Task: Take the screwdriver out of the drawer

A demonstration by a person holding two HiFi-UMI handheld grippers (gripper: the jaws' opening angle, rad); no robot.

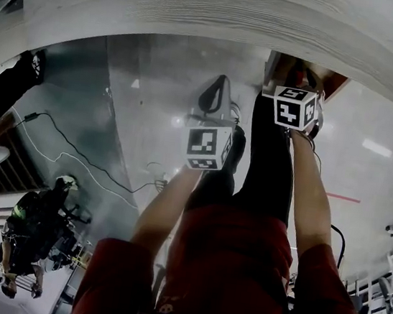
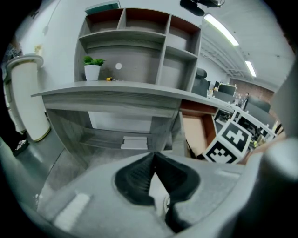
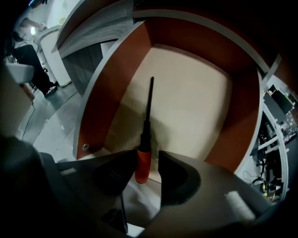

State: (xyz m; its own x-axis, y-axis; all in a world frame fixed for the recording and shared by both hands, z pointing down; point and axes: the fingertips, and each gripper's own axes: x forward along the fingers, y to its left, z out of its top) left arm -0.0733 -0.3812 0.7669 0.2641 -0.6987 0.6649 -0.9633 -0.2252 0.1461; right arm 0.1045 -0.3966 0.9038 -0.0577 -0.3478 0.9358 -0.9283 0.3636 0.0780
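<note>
The screwdriver (image 3: 145, 139), with a black shaft and an orange handle, lies on the beige floor of the open drawer (image 3: 116, 88), which has red-brown walls. My right gripper (image 3: 145, 168) points down into the drawer with the orange handle between its jaws. The left pad is against the handle and a narrow gap shows at the right pad. In the head view the right gripper (image 1: 298, 78) reaches into the drawer (image 1: 335, 84) under the desk edge. My left gripper (image 2: 152, 157) is shut on nothing and hangs to the left of the drawer (image 2: 201, 130).
The grey desk top (image 1: 203, 8) overhangs the drawer. Above it stand shelves with a potted plant (image 2: 92, 69). A white cylinder (image 2: 28, 93) stands left of the desk. Cables (image 1: 74, 150) and a rig (image 1: 33, 231) lie on the floor at the left.
</note>
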